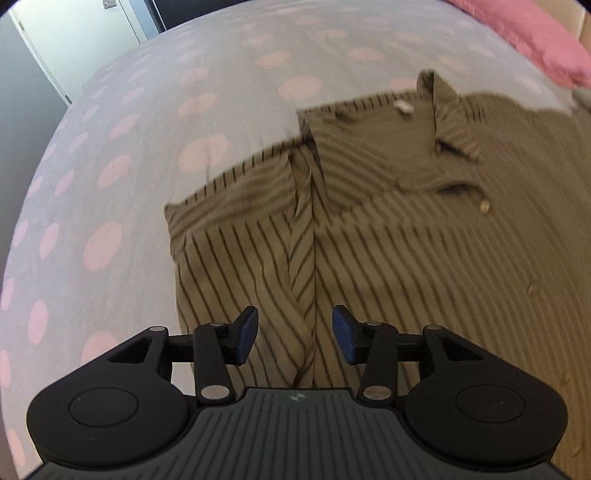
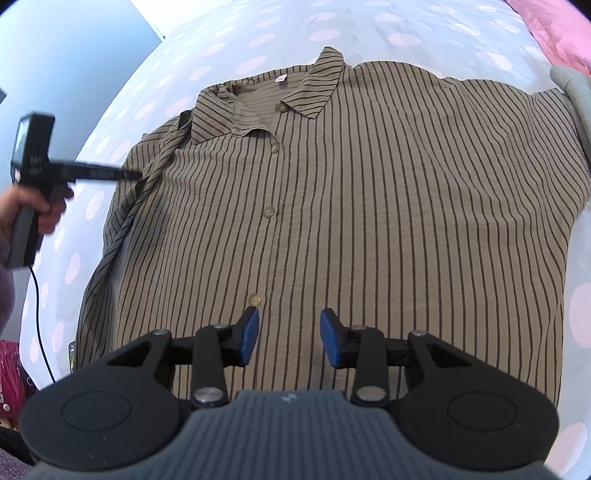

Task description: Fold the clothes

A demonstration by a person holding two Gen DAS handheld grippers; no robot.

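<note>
While both grippers tilt steeply down over the striped shirt (image 2: 369, 192), their jaws stand apart, gripping nothing.

A bed (image 2: 424, 26) in pink-dotted white sheet carries a striped tan shirt (image 2: 369, 184) and pink pillow (image 2: 554, 33).

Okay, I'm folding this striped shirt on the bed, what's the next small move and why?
Probably bring the right gripper, open and empty over the button placket, out to the shirt's unfolded side by the grey cushion. The opposite sleeve already lies folded in, and the left gripper is open with nothing held.
</note>
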